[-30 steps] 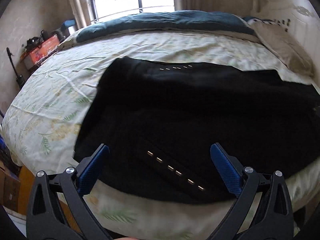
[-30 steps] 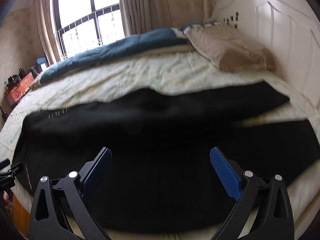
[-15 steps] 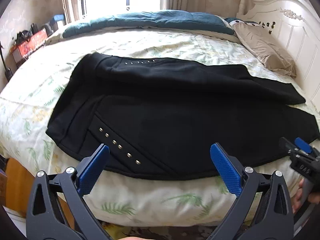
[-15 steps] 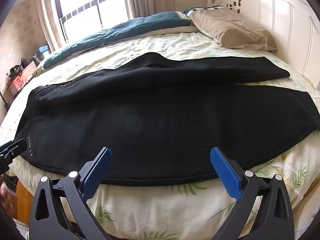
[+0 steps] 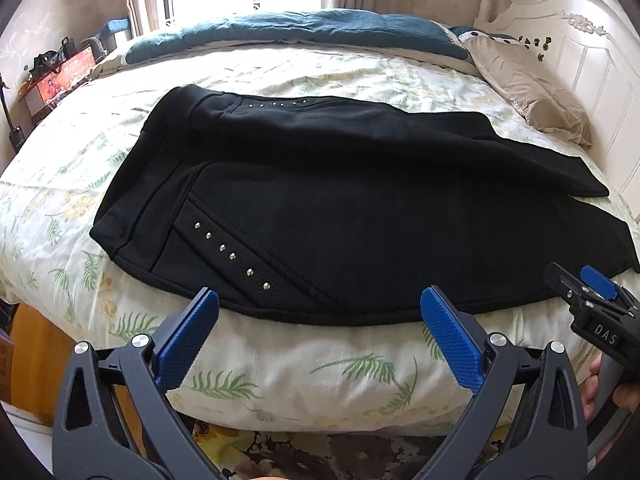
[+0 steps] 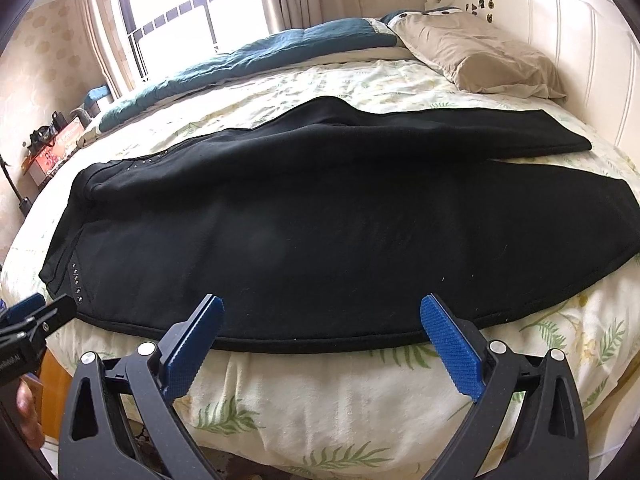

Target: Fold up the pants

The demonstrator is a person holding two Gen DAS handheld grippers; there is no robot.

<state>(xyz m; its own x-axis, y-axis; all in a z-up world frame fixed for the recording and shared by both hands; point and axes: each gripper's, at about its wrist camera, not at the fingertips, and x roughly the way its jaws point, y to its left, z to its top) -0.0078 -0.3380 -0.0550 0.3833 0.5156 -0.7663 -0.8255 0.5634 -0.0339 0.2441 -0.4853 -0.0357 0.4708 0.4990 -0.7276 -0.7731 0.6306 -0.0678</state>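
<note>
Apparently the folding is only just getting under way. Black pants (image 5: 340,208) are lying spread across the bed (image 5: 280,368), directly ahead of both pairs of tongs, with the near hem running just past the fingertips. The waistband end with its row of metal studs (image 5: 232,256) is sitting ahead and to the left of the left tongs (image 5: 318,324), while the leg ends are stretching off to the right of the right tongs (image 6: 320,330), toward the tan pillow (image 6: 480,56) and the white headboard (image 6: 580,40).

One leg is lying partly over the other along the far side — the two cuffs are not lining up, and the far leg is showing a soft ridge rather than a flat crease. So at most a loose lengthwise half-fold is in place; no crosswise fold is showing yet.

Both pairs of tongs are hovering spread wide, pinching nothing, just short of the near edge of the fabric and not touching it. In the left view the right tongs are showing at the right edge, near the cuff end.

Still remaining, as I judge it: squaring the legs on one another, then bringing the cuffs toward the waistband — probably once or twice.
</note>
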